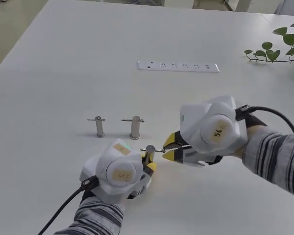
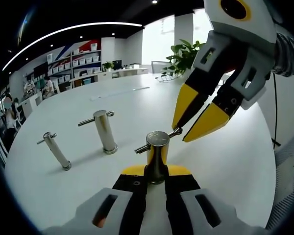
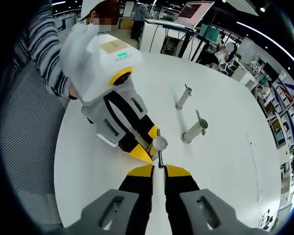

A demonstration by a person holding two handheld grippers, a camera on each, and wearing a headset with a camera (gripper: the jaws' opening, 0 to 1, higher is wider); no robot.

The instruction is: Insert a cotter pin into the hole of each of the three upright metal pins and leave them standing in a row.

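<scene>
Head view: your left gripper [image 1: 149, 164] is clamping the third upright silver metal pin [image 1: 150, 149] at the near side of the white tabletop [image 1: 63, 73]. Your right gripper [image 1: 169, 148] is pinching the thin wire cotter pin [image 1: 159, 150] lying across that pin's top. A slim silver pin [image 1: 99, 126] and a thicker silver pin [image 1: 135, 127] are standing just behind, each carrying a cotter pin. A white power strip [image 1: 178, 66] is lying farther back, and a green plant [image 1: 279, 49] is trailing in at the right edge.

Left gripper view: its jaws are squeezing the third pin's shaft. The cotter pin is poking through the hole under the head, and the right gripper's yellow tips are closing on its looped end.

Right gripper view: its jaws are nearly touching, nipping the cotter pin just below the round head.
</scene>
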